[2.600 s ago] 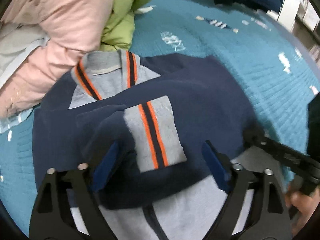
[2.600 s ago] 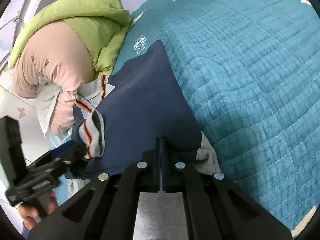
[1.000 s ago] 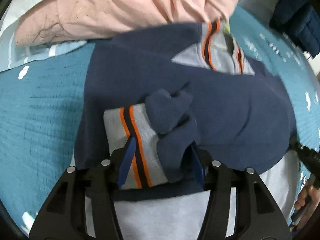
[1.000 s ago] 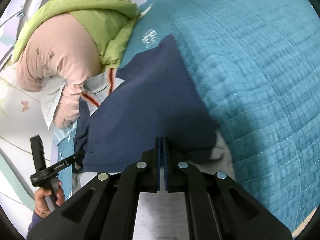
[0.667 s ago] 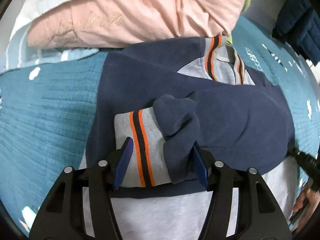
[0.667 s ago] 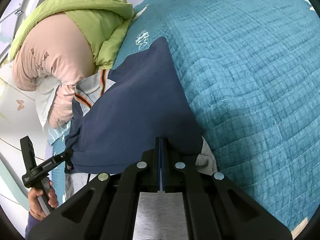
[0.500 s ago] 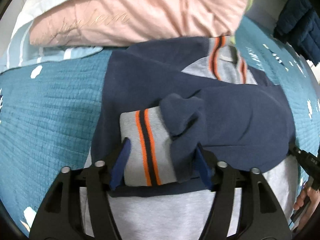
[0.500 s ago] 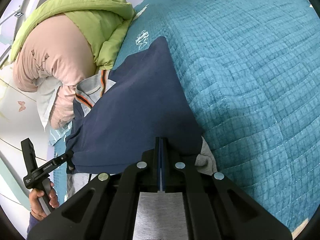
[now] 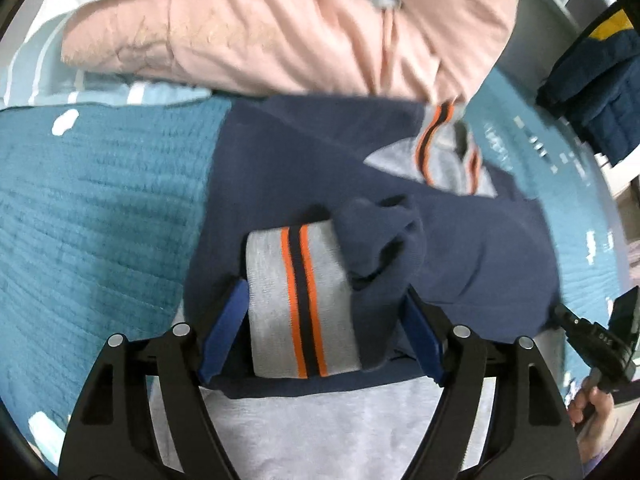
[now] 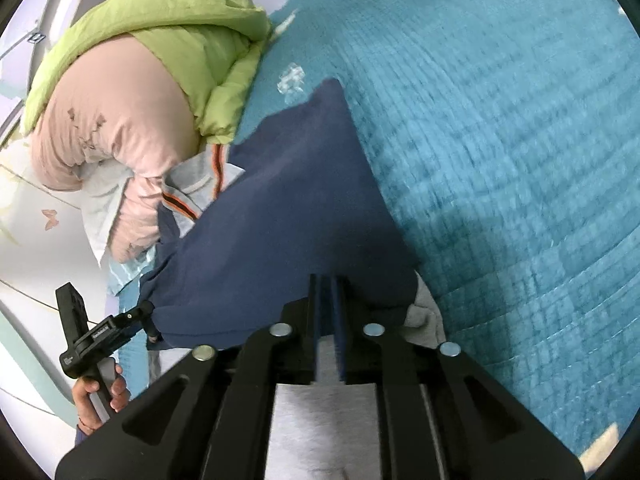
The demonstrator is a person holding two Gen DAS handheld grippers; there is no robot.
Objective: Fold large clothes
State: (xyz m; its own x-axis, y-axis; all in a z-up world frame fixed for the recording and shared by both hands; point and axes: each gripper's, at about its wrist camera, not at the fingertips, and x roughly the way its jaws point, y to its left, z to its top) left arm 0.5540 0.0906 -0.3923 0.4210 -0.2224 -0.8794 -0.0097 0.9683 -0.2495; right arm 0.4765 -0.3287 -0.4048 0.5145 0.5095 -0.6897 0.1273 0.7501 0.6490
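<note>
A navy and grey jacket (image 9: 472,248) with orange-striped collar lies on the teal bed, with both sleeves folded across its chest. My left gripper (image 9: 320,320) is open, its blue pads either side of the folded sleeve's grey striped cuff (image 9: 300,300). My right gripper (image 10: 329,296) is shut on the jacket's (image 10: 280,220) navy edge, above the grey hem; in the left wrist view it shows at the right edge (image 9: 592,340). My left gripper shows in the right wrist view (image 10: 108,332) at the jacket's far corner.
A pink quilt (image 9: 260,28) and a green puffer jacket (image 10: 168,28) are piled just beyond the collar. A dark blue padded coat (image 9: 600,88) lies at the far right. The teal quilted bedspread (image 10: 500,140) stretches out to the right.
My left gripper swung round to the jacket's left side, closed in around the cuff, then its fingers spread slightly. My right gripper stayed clamped on the edge, pads parting a little.
</note>
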